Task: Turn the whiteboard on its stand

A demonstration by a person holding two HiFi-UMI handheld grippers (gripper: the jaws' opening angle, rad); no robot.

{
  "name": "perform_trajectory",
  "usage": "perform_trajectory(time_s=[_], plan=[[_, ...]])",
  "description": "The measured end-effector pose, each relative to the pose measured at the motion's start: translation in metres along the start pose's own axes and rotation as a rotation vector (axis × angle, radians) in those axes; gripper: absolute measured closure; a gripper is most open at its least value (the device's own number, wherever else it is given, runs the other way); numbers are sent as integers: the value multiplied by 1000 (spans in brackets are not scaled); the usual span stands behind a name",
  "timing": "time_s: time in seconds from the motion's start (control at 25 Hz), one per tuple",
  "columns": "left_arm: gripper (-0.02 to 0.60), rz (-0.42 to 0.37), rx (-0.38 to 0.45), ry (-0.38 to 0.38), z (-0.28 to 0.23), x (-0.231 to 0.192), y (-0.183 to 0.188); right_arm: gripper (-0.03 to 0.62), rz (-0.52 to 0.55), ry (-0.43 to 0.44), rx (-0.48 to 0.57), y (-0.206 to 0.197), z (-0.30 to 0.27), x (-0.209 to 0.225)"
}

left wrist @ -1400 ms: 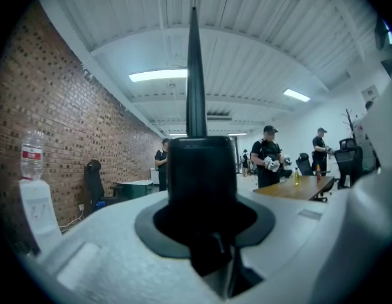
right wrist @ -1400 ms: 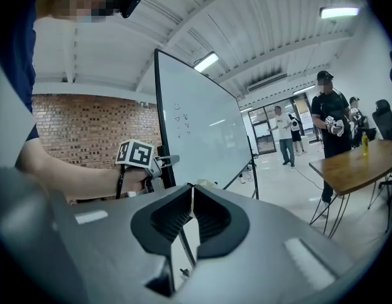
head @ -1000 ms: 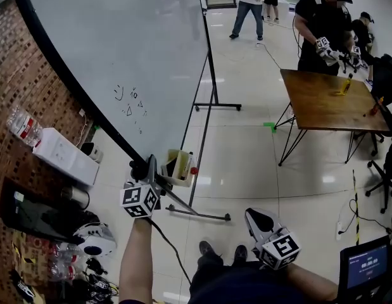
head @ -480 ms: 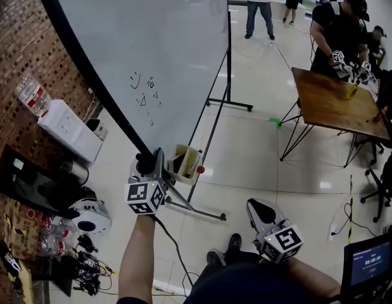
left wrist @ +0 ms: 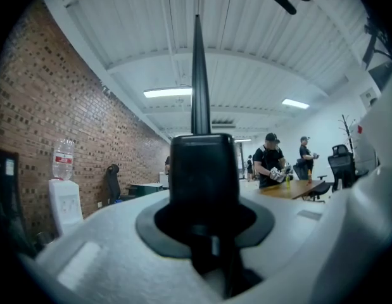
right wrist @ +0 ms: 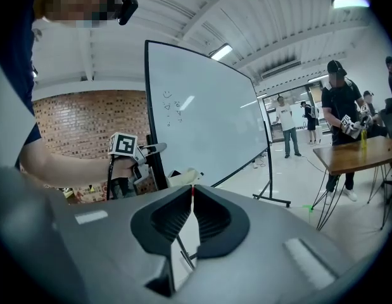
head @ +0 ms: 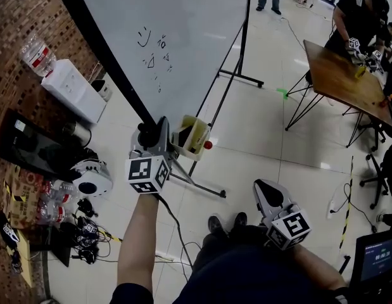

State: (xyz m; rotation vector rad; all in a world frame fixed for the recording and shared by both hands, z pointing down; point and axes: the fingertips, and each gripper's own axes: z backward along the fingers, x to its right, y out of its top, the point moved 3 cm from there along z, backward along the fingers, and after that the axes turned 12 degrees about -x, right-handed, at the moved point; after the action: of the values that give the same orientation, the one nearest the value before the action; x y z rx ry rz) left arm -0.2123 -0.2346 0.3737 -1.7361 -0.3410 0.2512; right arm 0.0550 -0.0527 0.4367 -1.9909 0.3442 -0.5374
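The big whiteboard [head: 189, 37] stands on a black wheeled stand [head: 197, 183], its face bearing a few small marker scribbles. My left gripper [head: 149, 135] is shut on the board's black frame edge [left wrist: 202, 170] near its lower corner, which fills the gap between the jaws in the left gripper view. A beige holder [head: 192, 136] with a red knob hangs just right of that grip. My right gripper [head: 264, 190] hangs low at the right, jaws shut with nothing in them. The right gripper view shows the whiteboard [right wrist: 208, 125] and the left gripper [right wrist: 142, 153] ahead.
A brick wall with a water dispenser [head: 72, 90], bottles and tangled cables [head: 82, 239] lines the left. At the far right a wooden table [head: 344, 84] stands with a person [head: 360, 18] at it. An office chair [head: 385, 170] and a screen [head: 376, 258] stand right.
The left gripper has travelled along with the board's edge still in its jaws, and the board has swung round on its stand. The right gripper has shifted slightly with the body.
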Motion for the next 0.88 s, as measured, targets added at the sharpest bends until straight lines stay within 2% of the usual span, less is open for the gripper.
perform_trajectory(time_s=[0.36,0.68,0.88], plan=[[460,7,-22,46,64,-5,-15,576,-11,89,21,-17,44,-15],[459,-7,2,81,149,37,-35,576,-62,83,-1,-89,110,-7],[460,8,-17,83,172,60,-37,576,-55,106,25,-62,122,-20]])
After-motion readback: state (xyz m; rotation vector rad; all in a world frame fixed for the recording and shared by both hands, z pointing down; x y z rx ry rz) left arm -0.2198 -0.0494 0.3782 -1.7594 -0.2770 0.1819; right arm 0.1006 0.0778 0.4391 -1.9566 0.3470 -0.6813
